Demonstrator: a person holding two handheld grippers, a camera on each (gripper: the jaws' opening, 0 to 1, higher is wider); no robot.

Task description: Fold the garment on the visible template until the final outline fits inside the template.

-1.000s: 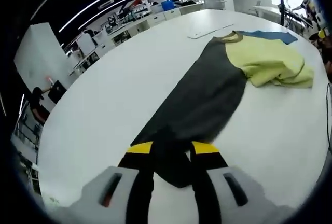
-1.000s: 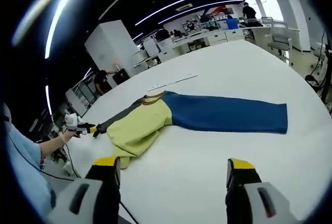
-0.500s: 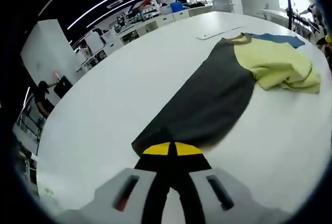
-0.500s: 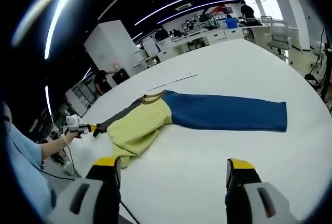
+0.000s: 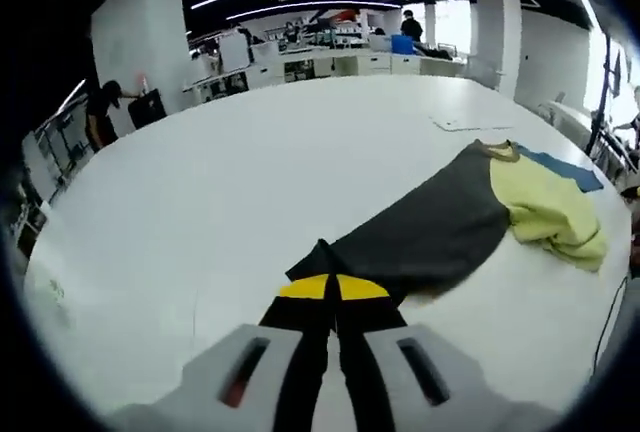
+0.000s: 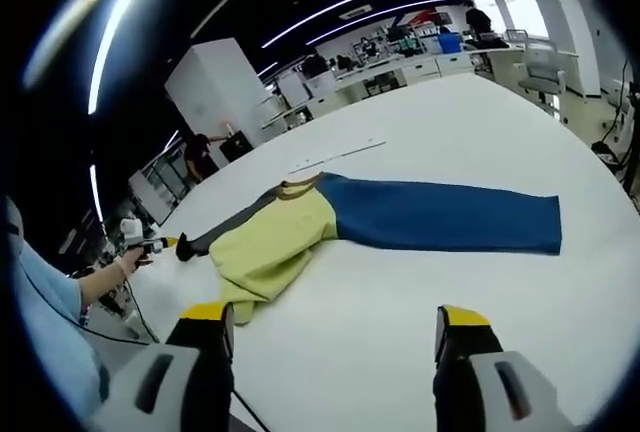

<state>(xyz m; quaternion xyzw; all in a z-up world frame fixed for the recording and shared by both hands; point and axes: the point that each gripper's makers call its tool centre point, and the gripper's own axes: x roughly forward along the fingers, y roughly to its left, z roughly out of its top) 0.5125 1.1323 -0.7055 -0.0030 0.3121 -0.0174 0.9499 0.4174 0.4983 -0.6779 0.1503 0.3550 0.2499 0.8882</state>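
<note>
Garment: long-sleeved top in soft cloth (image 6: 300, 237), dark grey sleeve (image 5: 420, 237), pale yellow-green body (image 5: 545, 214), blue sleeve (image 6: 440, 217); lies spread across the round white table (image 5: 200, 182).
Position: sleeves stretched out to opposite sides, body bunched and rumpled in the middle, tan collar (image 6: 298, 188) toward the far side.
Template: thin pale flat strip (image 6: 335, 156) on the table just beyond the collar; whether this is the template I cannot tell.
Left gripper (image 5: 325, 287): jaws pressed together on the cuff end of the dark grey sleeve, cloth pinched between the yellow tips; also seen small at the left of the right gripper view (image 6: 165, 244), held in a person's hand (image 6: 130, 260).
Right gripper (image 6: 335, 327): jaws wide apart, nothing between them, hovering over bare table near the yellow-green body.
Handling (judgement): light, limp, drapes and creases freely; likely slides easily on the smooth top; no risk of breakage.
Grip points (judgement): cuffs, hem corners, shoulder seams; the blue cuff is free for the right gripper.
Containers: none on the table.
</note>
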